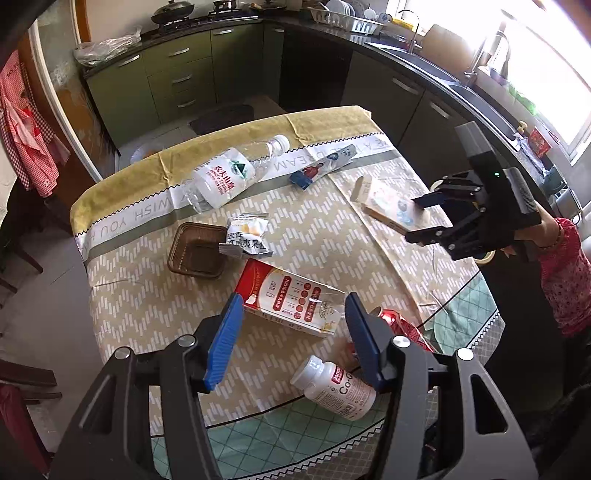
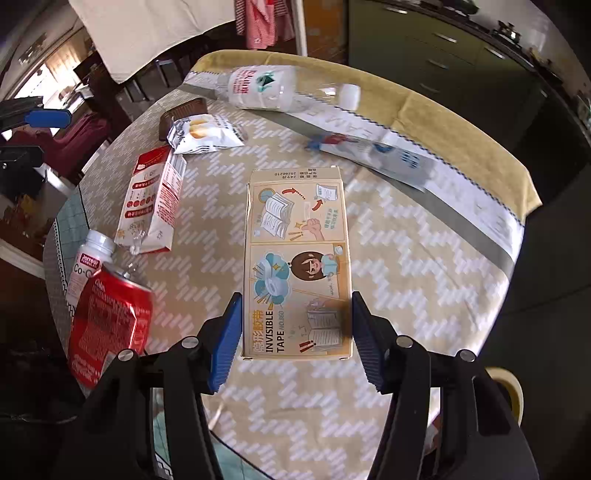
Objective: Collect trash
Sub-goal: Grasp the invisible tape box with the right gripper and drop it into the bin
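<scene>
meanwhile right claw [image 2: 293, 325] wide open, tape box [image 2: 297, 254] between fingers, contact unclear; left claw [image 1: 293, 336] open, empty.

kitchen in the background: green cabinets [image 1: 173, 70] up around 11 o'clock, a wok [image 1: 173, 9] on the stove at 12, dish rack [image 1: 347, 18] at 1, red checked cloth [image 1: 27, 129] hanging at 9

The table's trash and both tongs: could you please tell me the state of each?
Water bottle: lying down, capped.
Milk carton: lying flat.
Red can: crushed, on its side.
Pill bottle: lying down.
Tape box: flat, between the right tongs, open.
Left tongs: open, empty.
</scene>
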Demonstrator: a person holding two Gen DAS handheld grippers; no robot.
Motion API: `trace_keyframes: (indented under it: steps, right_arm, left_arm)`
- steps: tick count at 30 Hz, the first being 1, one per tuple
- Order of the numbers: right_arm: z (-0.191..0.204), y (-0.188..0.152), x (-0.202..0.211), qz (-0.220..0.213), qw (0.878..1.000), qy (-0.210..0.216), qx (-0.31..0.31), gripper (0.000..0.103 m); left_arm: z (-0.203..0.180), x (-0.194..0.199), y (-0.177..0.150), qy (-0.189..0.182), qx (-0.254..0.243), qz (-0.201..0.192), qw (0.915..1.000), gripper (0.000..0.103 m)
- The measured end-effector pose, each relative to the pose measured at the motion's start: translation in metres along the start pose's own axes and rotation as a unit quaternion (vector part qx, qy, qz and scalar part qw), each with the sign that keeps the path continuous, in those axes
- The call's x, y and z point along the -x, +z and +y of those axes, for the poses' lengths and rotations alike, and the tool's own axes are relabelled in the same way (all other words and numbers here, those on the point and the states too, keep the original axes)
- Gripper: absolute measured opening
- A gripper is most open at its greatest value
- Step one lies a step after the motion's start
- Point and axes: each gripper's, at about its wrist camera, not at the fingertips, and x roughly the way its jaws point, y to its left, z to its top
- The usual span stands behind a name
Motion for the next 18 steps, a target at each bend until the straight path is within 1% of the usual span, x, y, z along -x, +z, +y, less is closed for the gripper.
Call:
trace_keyframes:
  steps: [2, 4, 8, 13, 17, 18]
  right_arm:
    - [-0.017, -0.024, 0.015, -0.003, 0.999, -0.019, -0.032, 0.057]
    - [-0.044, -0.053, 0.033, -0.006, 0.997, -0.042, -0.069, 0.057]
    - [-0.096, -0.114, 0.056, -0.004, 0.986, -0.083, -0.146, 0.057]
    - [-0.144, -0.174, 0.058, 0.018, 0.971, -0.112, -0.211, 0.057]
    - [-0.170, -0.198, 0.047, 0.030, 0.962, -0.112, -0.246, 0.057]
    - [-0.176, -0.201, 0.043, 0.032, 0.960, -0.118, -0.252, 0.059]
  left_arm:
    - [-0.007, -0.001, 0.002, -0.005, -0.009, 0.000, 0.9999, 0.055]
    - [-0.015, -0.002, 0.004, -0.009, -0.017, -0.001, 0.9998, 0.055]
    - [-0.028, -0.006, 0.008, -0.015, -0.031, -0.001, 0.9994, 0.055]
    - [-0.039, -0.011, 0.011, -0.017, -0.041, 0.004, 0.9990, 0.055]
    - [-0.045, -0.013, 0.014, -0.015, -0.047, 0.009, 0.9987, 0.056]
    - [-0.046, -0.013, 0.014, -0.014, -0.048, 0.009, 0.9987, 0.056]
